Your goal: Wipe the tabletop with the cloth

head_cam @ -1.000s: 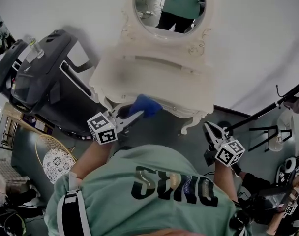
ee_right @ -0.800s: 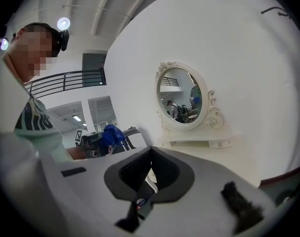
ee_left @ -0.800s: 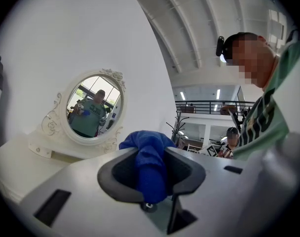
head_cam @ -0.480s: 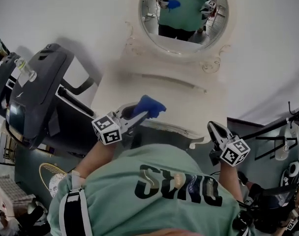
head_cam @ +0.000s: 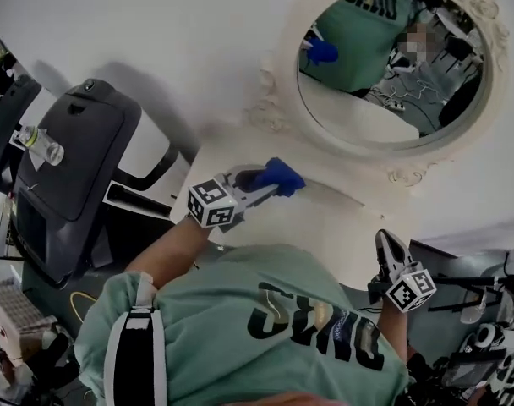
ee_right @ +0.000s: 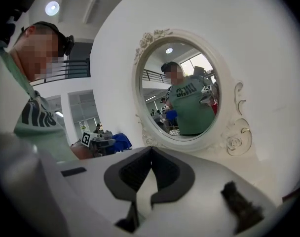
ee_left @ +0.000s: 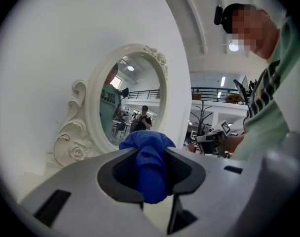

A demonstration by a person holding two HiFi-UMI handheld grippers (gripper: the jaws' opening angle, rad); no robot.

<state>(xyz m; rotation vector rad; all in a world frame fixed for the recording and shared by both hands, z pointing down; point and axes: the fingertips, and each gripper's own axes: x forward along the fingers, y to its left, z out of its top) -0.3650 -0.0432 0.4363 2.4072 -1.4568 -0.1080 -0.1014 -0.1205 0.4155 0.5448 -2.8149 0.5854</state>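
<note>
Now, left gripper pinching blue cloth — over tabletop, right gripper closed, empty.

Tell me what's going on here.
A person holds a hand-held gripper in each hand. The left hand-held gripper is shut on a blue cloth, held at the back of the white tabletop, just below the round mirror. Whether the cloth touches the surface is unclear. The right hand-held gripper is shut and empty, by the tabletop's near right corner.

The cream tabletop carries an ornate oval mirror.
</note>
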